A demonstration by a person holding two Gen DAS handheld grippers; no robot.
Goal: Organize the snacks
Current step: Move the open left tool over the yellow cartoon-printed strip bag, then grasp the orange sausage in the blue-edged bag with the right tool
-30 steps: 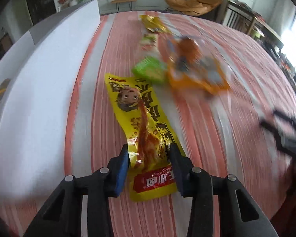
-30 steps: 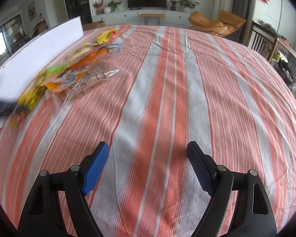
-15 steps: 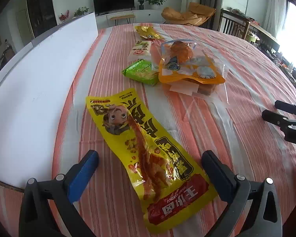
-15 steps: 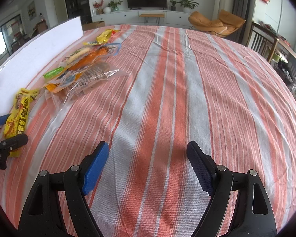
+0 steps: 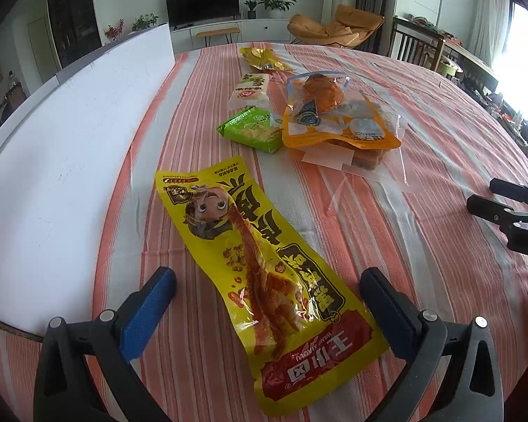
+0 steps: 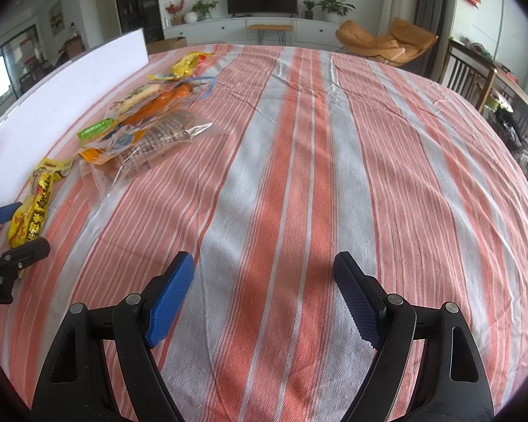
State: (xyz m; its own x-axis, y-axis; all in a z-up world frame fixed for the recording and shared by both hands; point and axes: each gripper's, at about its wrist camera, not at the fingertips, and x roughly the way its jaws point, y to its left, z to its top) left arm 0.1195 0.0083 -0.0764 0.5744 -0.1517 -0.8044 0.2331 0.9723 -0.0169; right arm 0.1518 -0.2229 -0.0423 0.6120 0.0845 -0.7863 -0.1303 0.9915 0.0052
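From the left wrist view, the left gripper tips steeply down toward the striped tablecloth, its jaws spread as wide as they go, having just been opening. The long yellow snack packet lies flat on the cloth between the two blue pads, but neither pad touches it; it is free, its red end nearest the camera and its cartoon-face end pointing away. Left of the packet a white board lies along the cloth. Beyond the packet's far end sits a green packet, with an orange-and-clear bag just beside it on the right, a pale wrapped bar behind the green one, and a small yellow packet farthest away. Well right of the long yellow packet, the black tips of the right gripper reach in from the picture's edge.

From the right wrist view, the right gripper also tilts down at the cloth, jaws wide apart, with only bare stripes between them. The long yellow snack packet lies far off to its left at the picture's edge, next to the white board, with the left gripper's black and blue finger ends on either side of its near end. The other snacks trail away beyond it along the board.
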